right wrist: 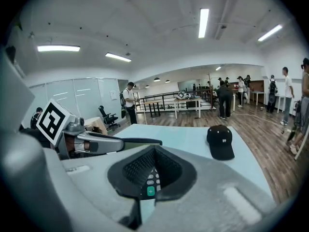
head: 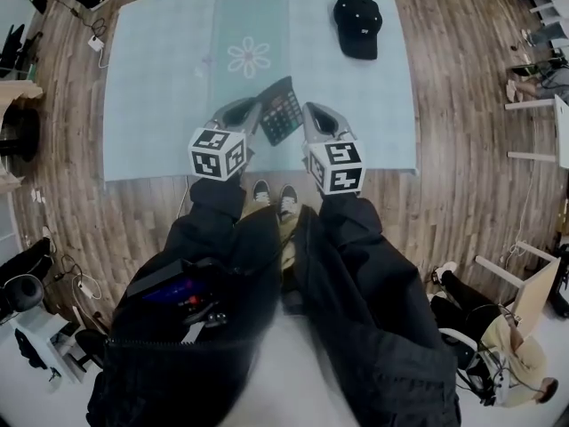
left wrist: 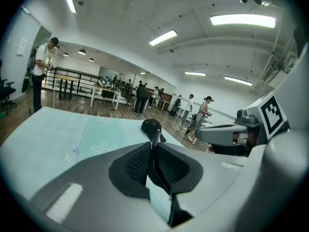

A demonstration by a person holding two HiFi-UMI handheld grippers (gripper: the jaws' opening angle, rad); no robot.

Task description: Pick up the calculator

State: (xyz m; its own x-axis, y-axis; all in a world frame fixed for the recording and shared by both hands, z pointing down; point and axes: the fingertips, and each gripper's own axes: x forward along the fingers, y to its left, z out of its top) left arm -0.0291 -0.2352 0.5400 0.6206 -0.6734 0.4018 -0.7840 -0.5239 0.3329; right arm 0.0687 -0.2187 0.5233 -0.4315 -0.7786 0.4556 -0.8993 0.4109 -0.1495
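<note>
- The calculator (head: 280, 111) hangs in the air above the pale blue mat (head: 169, 78), between the two grippers; it is tilted, with the keys facing up toward the head view
- The left gripper (head: 252, 114) has its fingers pinching the left edge of the calculator; in the left gripper view the calculator shows only as a thin dark edge between the pads
- The right gripper (head: 308, 116) has its fingers pinching the right edge; in the right gripper view some grey keys and one green key show between the pads
- The mat lies on a wooden floor (head: 462, 176) and carries a pattern of white flowers
- A black cap (head: 358, 25) lies on the far right part of the mat, well apart from the calculator and from both grippers
- The person's two shoes (head: 274, 194) stand on the floor just beside the near edge of the mat, under the grippers; the dark sleeves and trousers fill the lower part of the head view
- Cables (head: 89, 38) lie on the floor at the left of the mat; white furniture legs (head: 533, 105) stand at the right
- Several people (left wrist: 142, 98) stand far behind the mat, near tables
</note>
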